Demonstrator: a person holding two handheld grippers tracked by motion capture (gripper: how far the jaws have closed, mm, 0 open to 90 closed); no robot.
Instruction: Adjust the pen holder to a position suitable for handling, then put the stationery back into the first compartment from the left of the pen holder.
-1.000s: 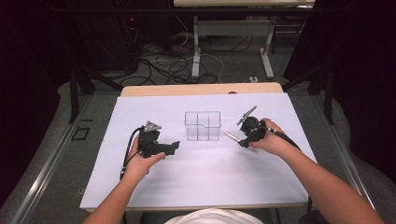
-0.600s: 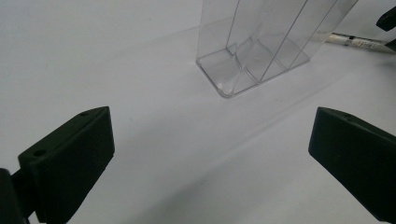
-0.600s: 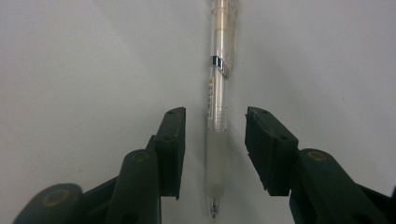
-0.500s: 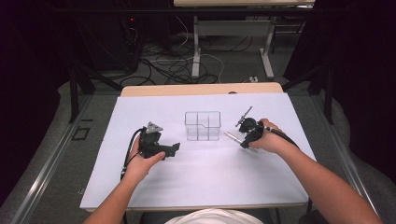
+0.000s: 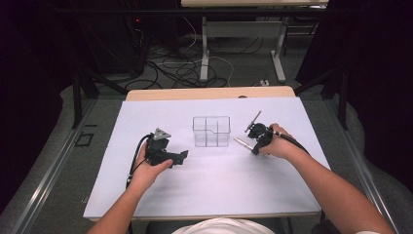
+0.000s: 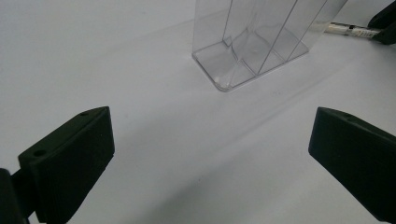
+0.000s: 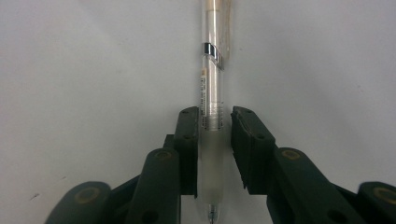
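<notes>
clear pen [image 7: 211, 116], frosted grip, silver clip; right claw [image 7: 212, 154] just closing, clamps it.

A white-topped table [image 5: 204, 190] stands in a dark room, with tangled cables [image 5: 178, 68] on the grey floor [image 5: 58, 195] beyond it.

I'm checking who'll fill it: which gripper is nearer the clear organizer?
Right. The right gripper, closing around a pen, sits just beside the clear organizer; the left gripper waits farther off, jaws open.

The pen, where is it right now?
The pen lies on the white table between the right gripper's fingers, just right of the clear divided organizer in the high view.
</notes>
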